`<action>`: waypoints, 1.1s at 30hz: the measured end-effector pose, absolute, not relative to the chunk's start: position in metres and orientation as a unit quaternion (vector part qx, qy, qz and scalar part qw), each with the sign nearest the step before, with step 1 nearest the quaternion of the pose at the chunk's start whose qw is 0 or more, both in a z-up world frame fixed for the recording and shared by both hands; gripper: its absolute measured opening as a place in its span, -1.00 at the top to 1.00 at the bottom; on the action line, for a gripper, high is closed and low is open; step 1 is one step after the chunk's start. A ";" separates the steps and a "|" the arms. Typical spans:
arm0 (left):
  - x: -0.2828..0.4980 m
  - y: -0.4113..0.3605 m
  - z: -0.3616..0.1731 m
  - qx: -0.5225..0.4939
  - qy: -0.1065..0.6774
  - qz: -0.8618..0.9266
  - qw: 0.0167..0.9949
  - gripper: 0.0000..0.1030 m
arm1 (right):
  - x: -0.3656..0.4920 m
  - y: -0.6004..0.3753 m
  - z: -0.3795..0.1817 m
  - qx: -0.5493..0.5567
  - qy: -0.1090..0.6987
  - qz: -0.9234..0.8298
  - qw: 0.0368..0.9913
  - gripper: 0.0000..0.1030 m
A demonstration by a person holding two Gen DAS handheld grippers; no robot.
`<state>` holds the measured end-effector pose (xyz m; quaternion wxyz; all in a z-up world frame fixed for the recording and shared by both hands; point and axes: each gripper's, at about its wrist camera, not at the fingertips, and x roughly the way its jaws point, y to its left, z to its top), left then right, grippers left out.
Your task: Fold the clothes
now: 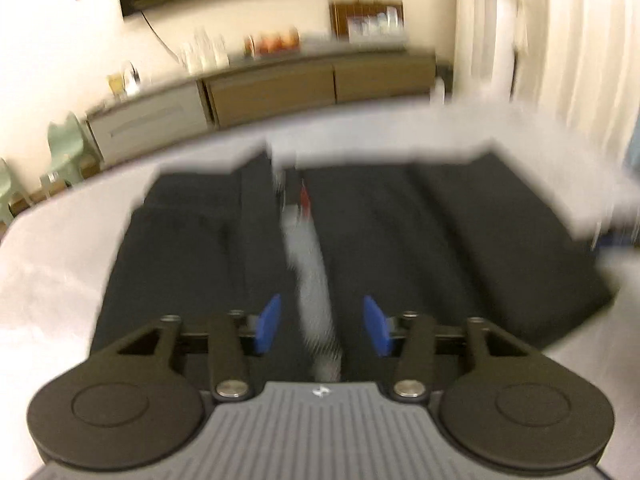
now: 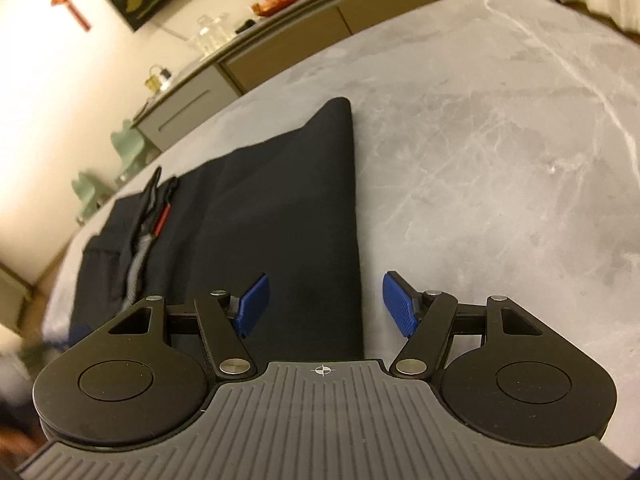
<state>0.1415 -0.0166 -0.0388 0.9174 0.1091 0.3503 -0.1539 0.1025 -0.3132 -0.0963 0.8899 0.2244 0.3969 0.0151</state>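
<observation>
I see a dark garment (image 1: 360,248) lying flat on the grey marble table (image 2: 500,152). It looks like a pair of dark shorts or trousers, with a grey drawstring (image 1: 310,280) running down the middle and a small red tip on it. The left picture is blurry, so I can't tell more.

My left gripper (image 1: 324,330) is wide open and holds nothing. It sits right over the middle of the garment, and the drawstring runs straight between its blue fingers. The garment's long side goes across in front of me here, left to right.

My right gripper (image 2: 326,306) is wide open too, with nothing in it. It sits over the garment's right edge (image 2: 356,220). One blue finger is above the cloth and the other is above the bare table. From here the edge runs straight away from me.

So the right gripper is nearer to an edge, and the left is nearer the middle. I can't tell if the garment is already folded once or just spread out. Both would look like this.
</observation>
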 end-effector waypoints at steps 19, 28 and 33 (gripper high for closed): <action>0.250 -0.258 -0.075 0.188 0.481 -0.327 0.791 0.69 | 0.070 -0.262 -0.089 0.014 0.302 0.002 0.953 -0.28; 0.280 -0.179 -0.043 0.030 0.477 -0.353 0.804 0.75 | 0.079 -0.259 -0.081 0.057 0.318 0.038 0.946 0.83; 0.296 -0.101 -0.013 -0.038 0.452 -0.363 0.814 0.76 | 0.070 -0.218 -0.040 -0.001 0.257 0.066 0.964 0.90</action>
